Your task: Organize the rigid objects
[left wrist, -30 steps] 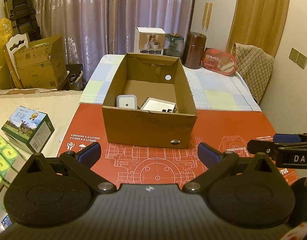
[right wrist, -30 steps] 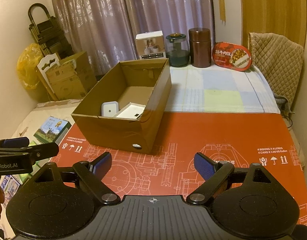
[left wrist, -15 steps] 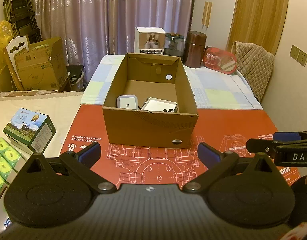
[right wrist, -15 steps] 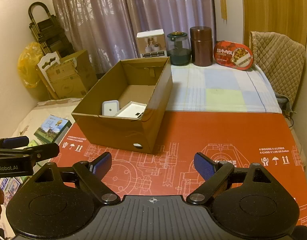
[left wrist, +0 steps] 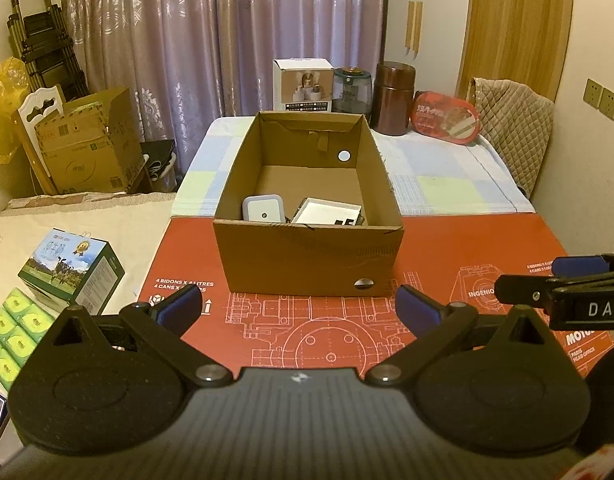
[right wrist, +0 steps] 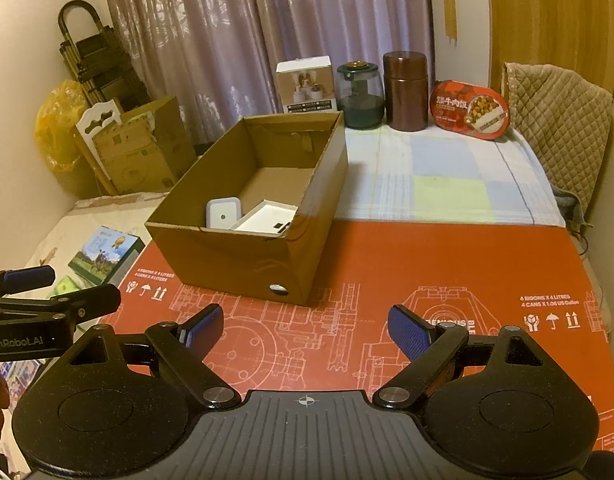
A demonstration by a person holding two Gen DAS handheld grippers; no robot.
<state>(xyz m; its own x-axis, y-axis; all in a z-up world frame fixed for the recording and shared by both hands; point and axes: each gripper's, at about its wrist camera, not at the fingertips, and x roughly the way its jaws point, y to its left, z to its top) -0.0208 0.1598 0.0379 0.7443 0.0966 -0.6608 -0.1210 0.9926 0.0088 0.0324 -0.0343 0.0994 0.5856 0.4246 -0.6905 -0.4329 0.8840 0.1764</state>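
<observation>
A: Start big. The box sits on the red mat, dead ahead of the left tongs and off to the upper left of the right tongs. Its long axis runs away from us, toward the curtain.

B: So the left hand is the nearer one to the box, I'd say. What's in it?

A: A white gadget and a flat white carton, side by side against the near wall. The far half of the floor is bare.

B: And what's left to tidy?

A: Things at the back of the bed: a white carton, a glass jar, a brown canister, a red tin. They lie well beyond the box; the right hand looks better placed for those. To the left, on the cream sheet, a milk carton and green packs sit near the left hand.

B: Tongs?

A: Both released, blue pads spread wide, nothing between them.

B: Obstacles?

A: The box's tall walls; anything going in must probably clear the rim first.
</observation>
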